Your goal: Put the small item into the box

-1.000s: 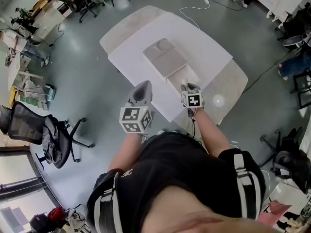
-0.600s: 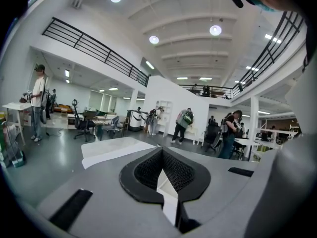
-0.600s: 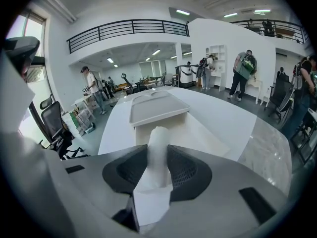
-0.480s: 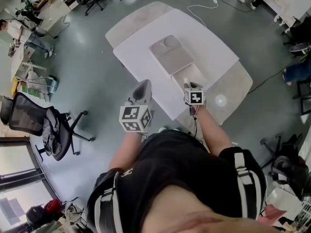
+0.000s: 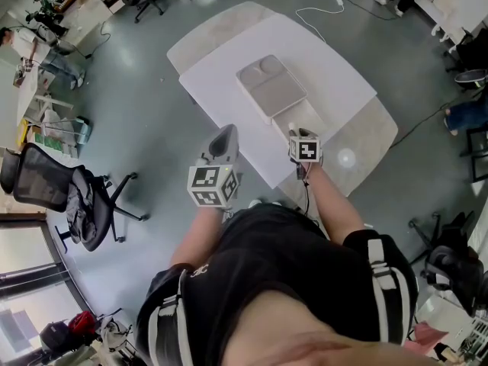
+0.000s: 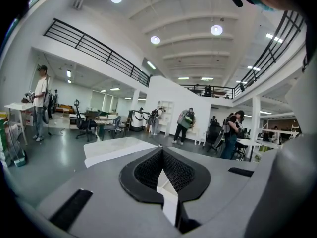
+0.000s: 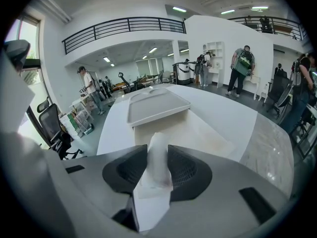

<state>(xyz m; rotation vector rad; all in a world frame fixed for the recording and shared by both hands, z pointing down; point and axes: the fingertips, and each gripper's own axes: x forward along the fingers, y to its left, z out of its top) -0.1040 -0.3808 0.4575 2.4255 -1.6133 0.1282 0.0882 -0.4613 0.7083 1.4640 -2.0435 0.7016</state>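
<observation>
My right gripper [image 7: 157,155] is shut on the small item [image 7: 157,167], a pale, soft packet that stands upright between the pads. In the head view this gripper [image 5: 300,134] hangs over the near end of the open pale box [image 5: 299,118] on the white table [image 5: 221,75]. The box [image 7: 190,130] lies just ahead of the jaws in the right gripper view, with a grey shallow tray [image 7: 157,105] behind it. My left gripper [image 5: 224,137] hovers at the table's near left edge. Its jaws [image 6: 161,152] meet at the tips with nothing between them, pointing out across the room.
The grey tray [image 5: 271,90] takes up the table's middle, touching the box's far end. A marble-like top [image 5: 366,139] juts out under the table's right side. A black office chair [image 5: 57,200] stands on the floor at the left. Several people stand far across the hall.
The head view has shifted a little, so the table sits slightly further right. Both grippers keep their places, and the right one still holds the item.
</observation>
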